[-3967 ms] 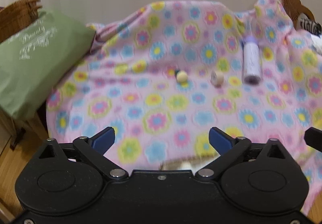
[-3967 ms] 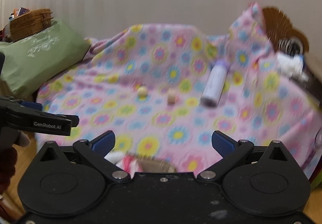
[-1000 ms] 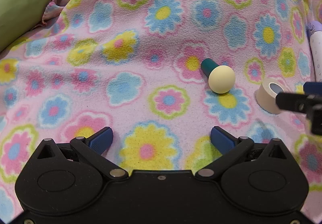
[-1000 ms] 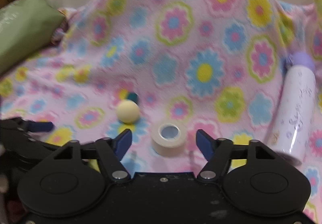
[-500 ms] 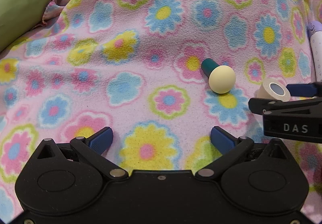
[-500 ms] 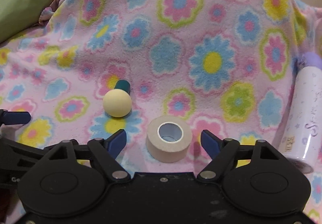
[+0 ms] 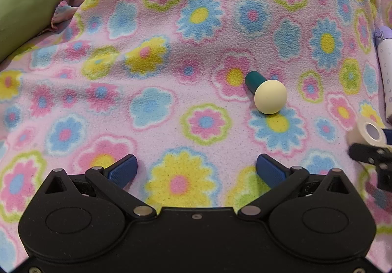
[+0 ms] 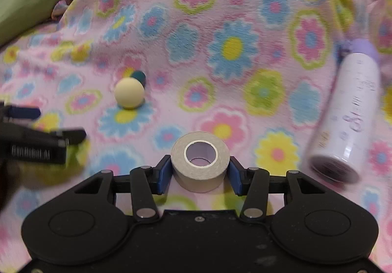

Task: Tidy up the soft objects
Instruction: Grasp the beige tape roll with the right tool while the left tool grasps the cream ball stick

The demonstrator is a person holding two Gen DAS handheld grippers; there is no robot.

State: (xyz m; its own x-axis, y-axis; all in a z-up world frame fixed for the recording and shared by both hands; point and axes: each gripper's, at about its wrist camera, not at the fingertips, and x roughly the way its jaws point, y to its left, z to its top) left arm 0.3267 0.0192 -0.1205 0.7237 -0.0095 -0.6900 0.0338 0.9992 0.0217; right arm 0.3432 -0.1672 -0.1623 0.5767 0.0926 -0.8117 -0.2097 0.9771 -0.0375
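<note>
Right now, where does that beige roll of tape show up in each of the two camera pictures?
Left wrist view: the roll of tape sits at the far right edge, partly cut off, by the right claw.
Right wrist view: low centre, between the right claw's blue fingers, which have just been closing onto it.
Shared landmark: the cream ball with a teal handle on the flowered blanket.

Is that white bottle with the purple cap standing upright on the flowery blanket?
No, the bottle lies on its side on the blanket, its purple cap pointing away and its base toward the camera.
</note>
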